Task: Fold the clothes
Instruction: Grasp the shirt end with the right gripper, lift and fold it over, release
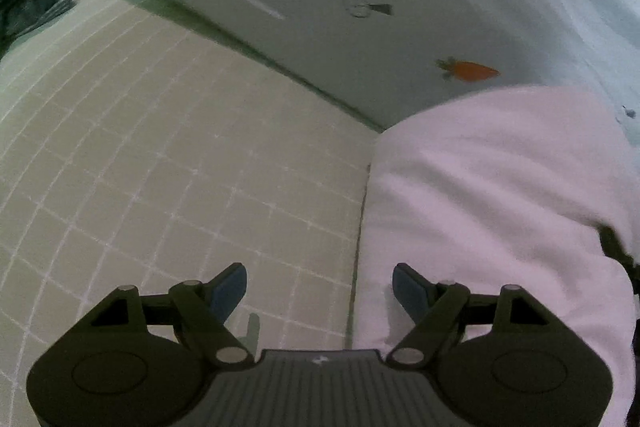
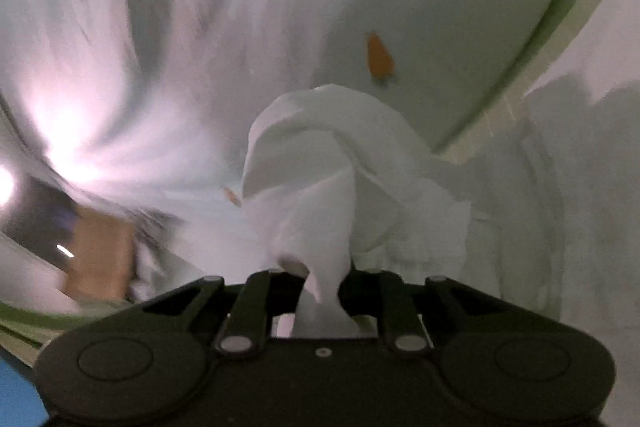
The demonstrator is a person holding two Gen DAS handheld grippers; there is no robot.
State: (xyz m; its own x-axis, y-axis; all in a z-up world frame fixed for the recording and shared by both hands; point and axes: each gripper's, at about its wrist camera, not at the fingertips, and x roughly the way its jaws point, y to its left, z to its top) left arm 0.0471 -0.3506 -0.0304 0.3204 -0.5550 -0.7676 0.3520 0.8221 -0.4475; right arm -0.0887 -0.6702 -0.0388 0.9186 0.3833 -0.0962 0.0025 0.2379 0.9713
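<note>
Gridded tabletop (image 1: 168, 163) lies under the left gripper (image 1: 320, 291), fingers spread wide (nothing between); right gripper (image 2: 324, 283) pinches white garment (image 2: 320, 167).

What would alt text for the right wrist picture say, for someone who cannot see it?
The right gripper is shut on a bunched fold of white cloth that rises in front of the lens. Behind it spreads a blurred pale garment with orange carrot prints.
</note>
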